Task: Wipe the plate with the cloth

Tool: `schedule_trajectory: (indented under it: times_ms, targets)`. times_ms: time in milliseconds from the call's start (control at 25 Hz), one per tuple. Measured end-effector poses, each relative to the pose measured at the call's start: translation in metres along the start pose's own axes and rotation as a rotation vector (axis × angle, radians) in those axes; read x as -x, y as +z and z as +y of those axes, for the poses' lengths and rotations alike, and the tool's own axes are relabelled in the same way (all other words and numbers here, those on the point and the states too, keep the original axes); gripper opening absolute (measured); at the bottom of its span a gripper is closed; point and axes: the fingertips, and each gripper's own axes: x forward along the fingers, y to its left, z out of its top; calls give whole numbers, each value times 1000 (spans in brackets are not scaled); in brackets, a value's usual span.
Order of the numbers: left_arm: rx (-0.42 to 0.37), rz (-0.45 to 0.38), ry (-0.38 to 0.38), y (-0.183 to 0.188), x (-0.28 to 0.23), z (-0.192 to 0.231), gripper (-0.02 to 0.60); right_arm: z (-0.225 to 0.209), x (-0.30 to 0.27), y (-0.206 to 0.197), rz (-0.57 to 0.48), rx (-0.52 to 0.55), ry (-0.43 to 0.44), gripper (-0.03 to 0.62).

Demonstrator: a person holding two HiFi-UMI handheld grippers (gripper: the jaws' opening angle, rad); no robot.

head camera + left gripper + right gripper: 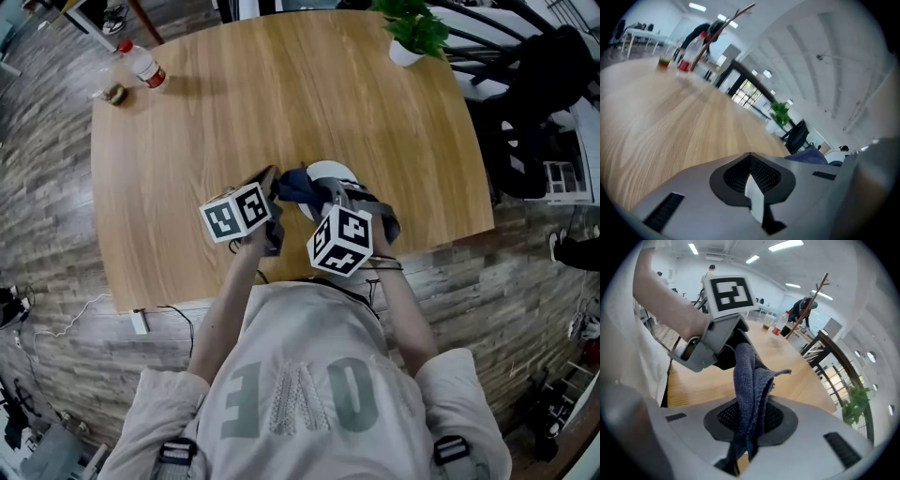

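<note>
The white plate (328, 171) sat on the wooden table (281, 84) close to its near edge, in front of the person; only its far rim showed, the rest hidden under the dark blue cloth (298, 186) and the right gripper (749, 425); that gripper's tongs were clamped on the cloth, which rose bunched and folded from between the pads; the left gripper (752, 180) was just to the left of the cloth, its tongs pressed together on themselves; in the right gripper view the cloth's top stood in front of the left gripper's dark tips; whether they touched could not be told; far back on the table stood a plastic bottle with a red label (142, 64) at the left corner and a potted plant (415, 33) at the right.
</note>
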Motion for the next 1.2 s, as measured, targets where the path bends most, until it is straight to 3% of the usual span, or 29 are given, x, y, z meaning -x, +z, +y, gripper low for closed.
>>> schedule_trajectory:
  times_ms: [320,480,600,720,880,1000,1200]
  targets:
    - [-480,-382,-117,58,51,-102,6,-93,116,40,-363,-333,-386,64]
    - [-710,-481,-127,94,87,-159,6,-111,177,48,-620,-503,-515,64]
    - [-841,-570,-92,127,118,-198,6,-111,209,38,-743,-620,-562,66]
    - [-946,-606,-76,142,138,-223,6,-109,227,25,-812,-714,-610,65]
    - [-1049,-593,-47,132,141,-235,6,-104,235,13,-816,-715,-650,64]
    - [-1064,-572,-31,128,137,-236,6,-105,236,0,-784,-718,-675,64]
    - [-1103,-631,-20,130,145,-246,6,-107,240,-13,-765,-727,-702,63]
